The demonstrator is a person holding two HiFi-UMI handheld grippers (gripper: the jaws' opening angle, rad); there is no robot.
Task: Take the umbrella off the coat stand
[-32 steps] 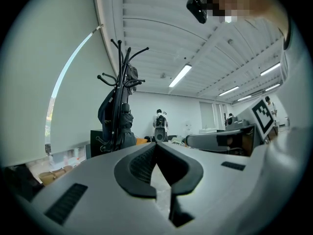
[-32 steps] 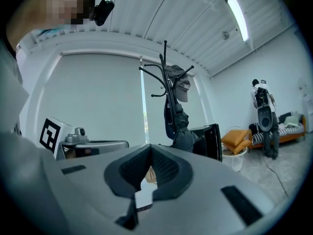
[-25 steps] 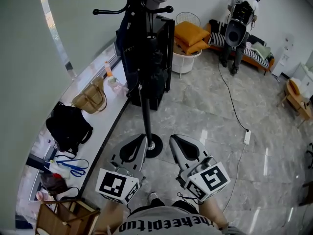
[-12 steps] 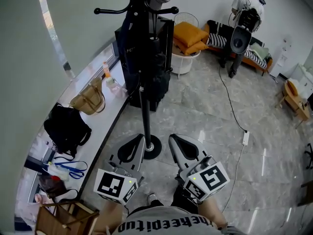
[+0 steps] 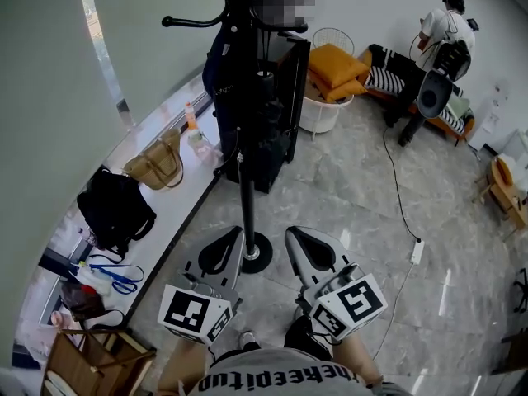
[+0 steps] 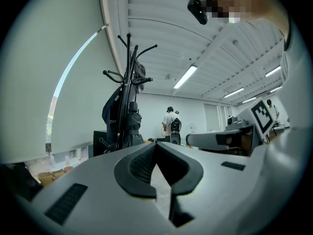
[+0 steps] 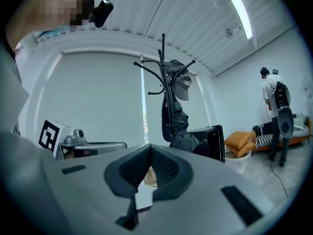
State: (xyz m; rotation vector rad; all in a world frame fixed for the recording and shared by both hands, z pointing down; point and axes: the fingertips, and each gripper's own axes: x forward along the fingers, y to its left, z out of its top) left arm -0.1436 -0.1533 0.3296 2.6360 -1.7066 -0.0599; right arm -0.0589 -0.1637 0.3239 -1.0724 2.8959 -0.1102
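- Head view: the black coat stand (image 5: pixel 247 213) rises at 12 o'clock from the person's feet, and its round base sits just beyond the gripper tips.
- The folded black umbrella (image 5: pixel 266 114) hangs against the upper pole among dark bags. It is well out of reach, so the task looks barely begun.
- The left gripper (image 5: pixel 227 250) at 7 o'clock and the right gripper (image 5: pixel 309 250) at 5 o'clock are held level and side by side. They point at the stand, probably carried ready while the person approaches.
- Each gripper carries a marker cube (image 5: pixel 198 312) with a black-and-white square code and no words.
- At 9 o'clock a window ledge (image 5: pixel 177 213) holds a tan handbag (image 5: pixel 157 163), a black backpack (image 5: pixel 115 209) and blue scissors (image 5: pixel 111 275).
- At 1 o'clock is a white basket (image 5: pixel 318 110) of orange cushions, and at 2 o'clock a person (image 5: pixel 445 31) stands far off.
- White lettering on the wearer's shirt (image 5: pixel 280 378) at 6 o'clock appears upside down, and I cannot read it reliably.
- Left gripper view: the dark pads meet at their tips with nothing between them. The stand and umbrella are at 10 o'clock, and the other gripper is at 3 o'clock.
- Right gripper view: the pads are likewise pressed together and empty. The stand is at 12 o'clock, with the umbrella hanging down its pole.
- A grey cap (image 7: pixel 183 84) on one hook bears print too small to read.
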